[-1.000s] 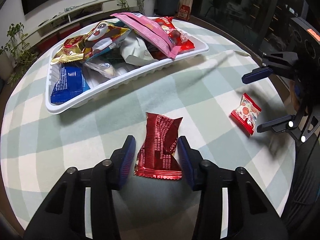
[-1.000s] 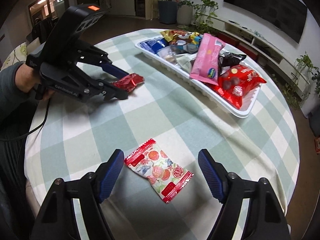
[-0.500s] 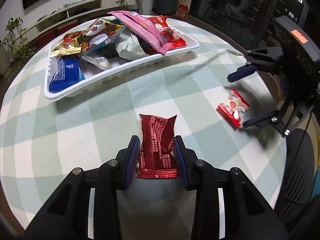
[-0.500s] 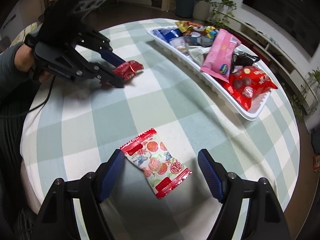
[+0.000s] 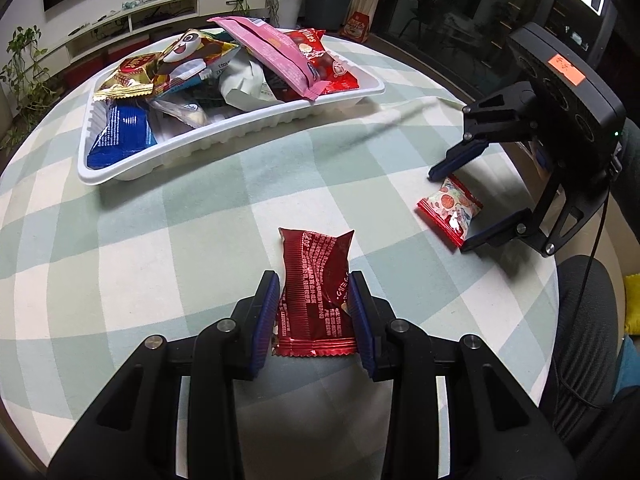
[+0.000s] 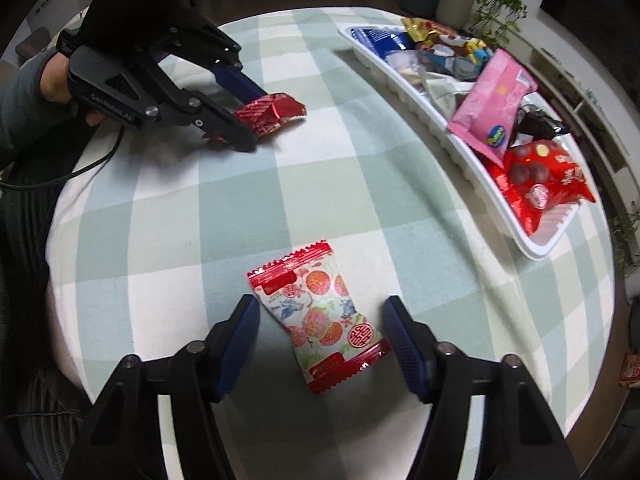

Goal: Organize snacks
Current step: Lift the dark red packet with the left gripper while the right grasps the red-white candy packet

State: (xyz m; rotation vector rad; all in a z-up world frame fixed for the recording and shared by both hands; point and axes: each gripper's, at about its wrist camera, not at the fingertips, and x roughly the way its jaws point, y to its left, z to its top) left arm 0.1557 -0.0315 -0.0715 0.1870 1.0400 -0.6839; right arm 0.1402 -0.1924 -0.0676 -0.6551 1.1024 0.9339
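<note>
My left gripper [image 5: 314, 316] is shut on a dark red snack packet [image 5: 316, 280], its blue pads against both long edges; the packet lies on the checked tablecloth. The same grip shows in the right wrist view, packet [image 6: 272, 114]. My right gripper [image 6: 320, 332] is open, its fingers on either side of a white packet with red fruit print [image 6: 320, 320] that lies flat on the cloth, not touching it. That packet [image 5: 450, 208] and the right gripper [image 5: 460, 208] also show in the left wrist view. A white tray [image 5: 224, 140] holds several snack bags.
The tray [image 6: 472, 160] stands at the table's far side, piled with a pink bag [image 6: 492, 100], a red bag [image 6: 540, 188] and a blue packet [image 5: 120, 136]. The round table's edge runs close behind both grippers. A dark chair [image 5: 580, 320] stands at the right.
My left gripper has closed from wide open onto the dark red packet. My right gripper has moved forward, so the fruit-print packet now lies between its open fingers.
</note>
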